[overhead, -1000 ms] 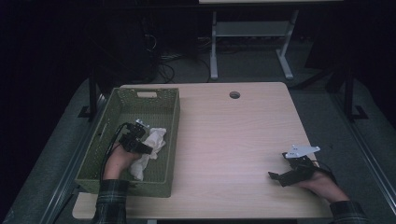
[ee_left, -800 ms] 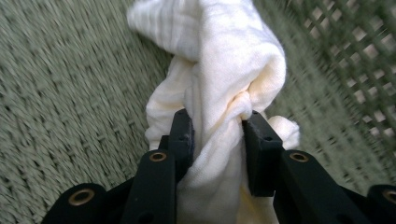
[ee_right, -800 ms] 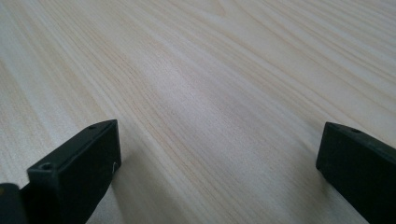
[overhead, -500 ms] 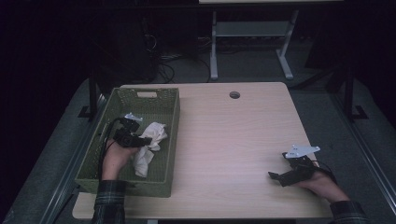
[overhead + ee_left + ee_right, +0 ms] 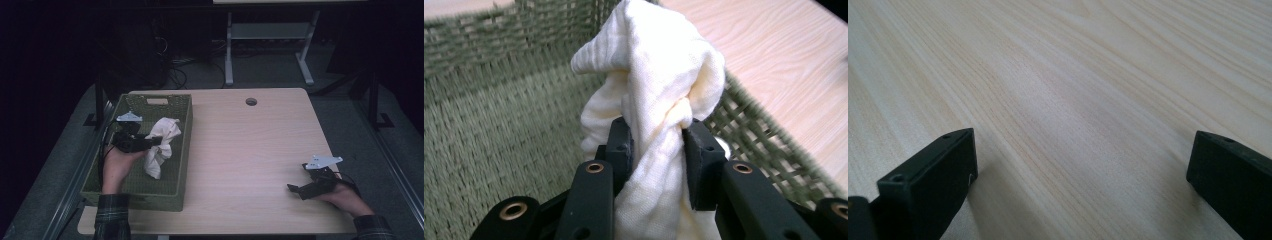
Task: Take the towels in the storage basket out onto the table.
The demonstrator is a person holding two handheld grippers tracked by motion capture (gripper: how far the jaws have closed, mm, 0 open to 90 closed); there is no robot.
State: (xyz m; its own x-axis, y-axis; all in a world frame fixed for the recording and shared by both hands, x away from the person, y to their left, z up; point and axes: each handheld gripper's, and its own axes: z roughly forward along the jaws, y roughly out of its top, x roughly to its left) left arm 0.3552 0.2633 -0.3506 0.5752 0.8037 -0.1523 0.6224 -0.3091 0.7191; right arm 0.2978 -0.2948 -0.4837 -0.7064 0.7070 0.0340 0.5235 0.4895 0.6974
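High view: the left gripper (image 5: 159,141) holds the cloth (image 5: 160,146) over the basket (image 5: 183,131), its tail dangling below the jaws, which have just been closing on it. It might snag the weave.

Left gripper view: the bunched fabric between the jaws looks loose and may slip.

Right gripper view: the right gripper (image 5: 1080,165) rests wide open on the table (image 5: 1088,75), nothing between its jaws.

I seem to be working in a dim lab: a bare wooden table (image 5: 250,150) on grey carpet, cables (image 5: 175,75) at eleven o'clock, a metal stand (image 5: 270,45) at twelve.
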